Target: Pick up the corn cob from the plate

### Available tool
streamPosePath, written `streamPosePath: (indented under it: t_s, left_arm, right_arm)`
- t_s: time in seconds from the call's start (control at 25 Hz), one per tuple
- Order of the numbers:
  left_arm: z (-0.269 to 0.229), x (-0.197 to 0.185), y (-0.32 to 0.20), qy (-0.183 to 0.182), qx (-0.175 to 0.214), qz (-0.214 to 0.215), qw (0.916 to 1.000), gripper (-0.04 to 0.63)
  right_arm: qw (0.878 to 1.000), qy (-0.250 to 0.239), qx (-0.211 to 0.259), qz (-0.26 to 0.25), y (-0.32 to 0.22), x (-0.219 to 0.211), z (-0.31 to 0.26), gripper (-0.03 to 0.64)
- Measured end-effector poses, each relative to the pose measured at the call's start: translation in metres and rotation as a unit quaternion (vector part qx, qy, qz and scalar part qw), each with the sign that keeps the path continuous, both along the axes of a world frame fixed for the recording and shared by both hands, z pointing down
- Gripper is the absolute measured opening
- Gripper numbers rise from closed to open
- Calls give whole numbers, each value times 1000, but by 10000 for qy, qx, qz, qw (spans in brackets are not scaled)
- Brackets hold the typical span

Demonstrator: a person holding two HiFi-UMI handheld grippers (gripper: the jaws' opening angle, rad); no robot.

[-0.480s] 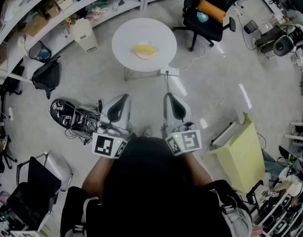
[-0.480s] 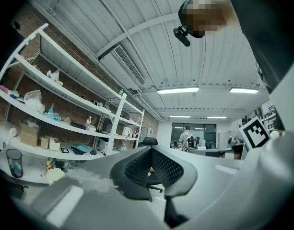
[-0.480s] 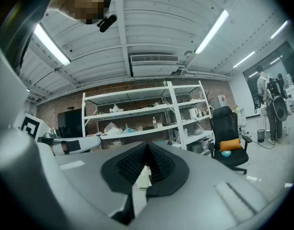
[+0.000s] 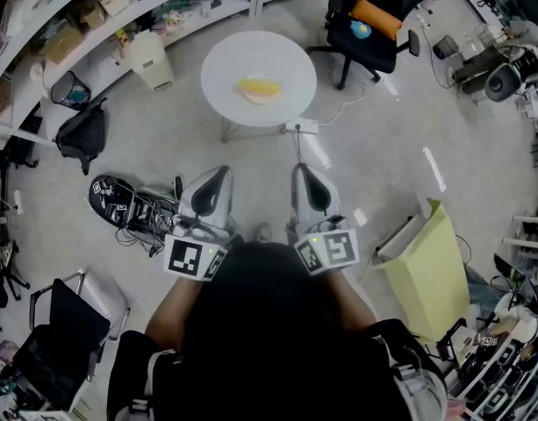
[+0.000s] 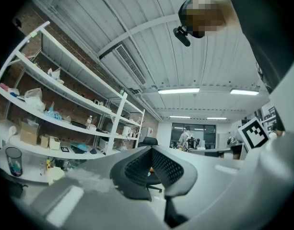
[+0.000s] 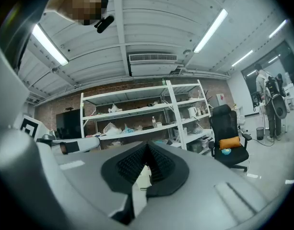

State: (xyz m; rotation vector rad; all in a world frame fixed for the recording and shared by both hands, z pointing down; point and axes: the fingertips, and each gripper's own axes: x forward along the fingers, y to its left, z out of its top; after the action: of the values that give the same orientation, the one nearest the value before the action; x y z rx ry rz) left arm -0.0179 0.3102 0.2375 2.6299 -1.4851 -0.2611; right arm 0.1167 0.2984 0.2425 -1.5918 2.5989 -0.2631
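In the head view, the yellow corn cob (image 4: 258, 85) lies on a pale plate (image 4: 263, 98) in the middle of a round white table (image 4: 225, 68), far ahead of me. The left gripper (image 4: 218, 175) and right gripper (image 4: 305, 172) are held side by side close to the person's body, pointing level toward the table and well short of it. In the left gripper view the left gripper (image 5: 150, 150) has its ribbed pads together with nothing between them. The right gripper (image 6: 147, 147) looks the same in its own view. Neither gripper view shows the corn.
A black office chair (image 4: 374, 16) with an orange cushion stands right of the table. Shelving (image 4: 119, 24), a white bin (image 4: 152, 60) and a black bag (image 4: 84, 134) are on the left. A power strip (image 4: 301, 127) lies under the table. A yellow-green bag (image 4: 431, 270) stands at right, cables (image 4: 132, 213) at left.
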Motion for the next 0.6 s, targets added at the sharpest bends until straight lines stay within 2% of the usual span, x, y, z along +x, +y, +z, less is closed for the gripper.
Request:
streamPosePath:
  t_s: [0.6]
  left_arm:
    - [3,-47,-8,89,-11,264,9996,2]
  right_arm:
    - [9994,-11,115,325,-5,-38,-6,8]
